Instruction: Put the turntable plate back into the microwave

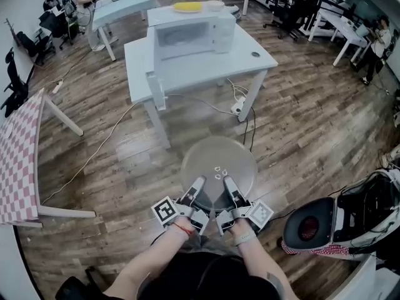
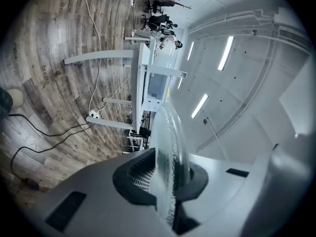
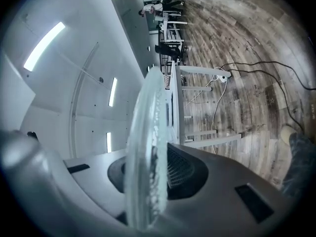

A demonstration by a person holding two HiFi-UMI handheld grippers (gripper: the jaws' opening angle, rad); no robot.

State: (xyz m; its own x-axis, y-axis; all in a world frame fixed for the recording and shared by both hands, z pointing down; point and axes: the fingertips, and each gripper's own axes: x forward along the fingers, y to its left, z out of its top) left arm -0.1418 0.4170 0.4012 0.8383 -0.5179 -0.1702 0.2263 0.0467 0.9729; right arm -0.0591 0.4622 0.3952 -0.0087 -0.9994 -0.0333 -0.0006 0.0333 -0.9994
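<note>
**We hold the glass plate in both grippers, apart from the microwave**

We look steeply down from the head view. The round clear glass turntable plate (image 1: 217,158) hangs level over the brown wood-plank floor (image 1: 306,130), held at its near edge by both hand-held grippers. The left gripper (image 1: 196,191) pinches the rim on the left, and the right gripper (image 1: 231,191) pinches it just beside, on the right. In each gripper view we see the plate edge-on, running upright between the dark ribbed pads, with the jaws pressed onto the glass from either side.

Ahead of us, well apart from the plate, stands a pale blue-grey table (image 1: 253,60). On it sits the boxy white microwave (image 1: 200,33), its front facing us. Its door (image 1: 155,74) is swung open to the left. A yellow object (image 1: 187,7) and a white bowl (image 1: 214,5) lie on the microwave's top. A white power strip (image 1: 237,108) lies on the floor by the table's right legs.
</note>
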